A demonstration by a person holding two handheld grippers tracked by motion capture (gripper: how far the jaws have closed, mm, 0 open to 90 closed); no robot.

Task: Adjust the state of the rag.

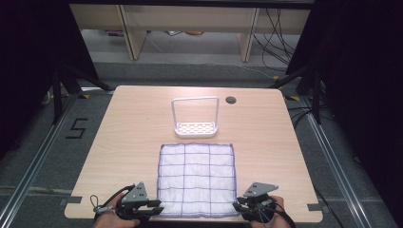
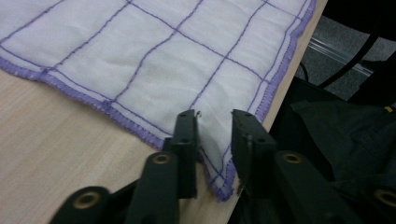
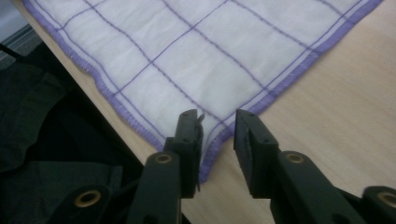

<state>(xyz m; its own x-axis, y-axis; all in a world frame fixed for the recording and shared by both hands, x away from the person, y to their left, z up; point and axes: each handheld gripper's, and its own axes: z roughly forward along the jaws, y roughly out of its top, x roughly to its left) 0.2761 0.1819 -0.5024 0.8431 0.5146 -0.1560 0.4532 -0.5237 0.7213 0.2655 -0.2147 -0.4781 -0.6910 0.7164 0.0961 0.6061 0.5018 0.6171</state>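
Our left tool [image 2: 215, 135] has its jaws apart, straddling the near left corner of the white cloth [image 2: 154, 60], which lies loose in the gap with neither pad pressing it. Our right tool [image 3: 218, 135] stands the same way, jaws parted over the near right corner, the purple hem running between them unclamped. From the high view we see the left tool [image 1: 154, 207] and the right tool [image 1: 236, 207] at the two near corners of the cloth [image 1: 197, 180], which lies flat and square, with a purple grid, at the near edge of the worktop [image 1: 128, 128]. Beyond it, apart from the cloth, a small white rack [image 1: 196, 127] stands upright.
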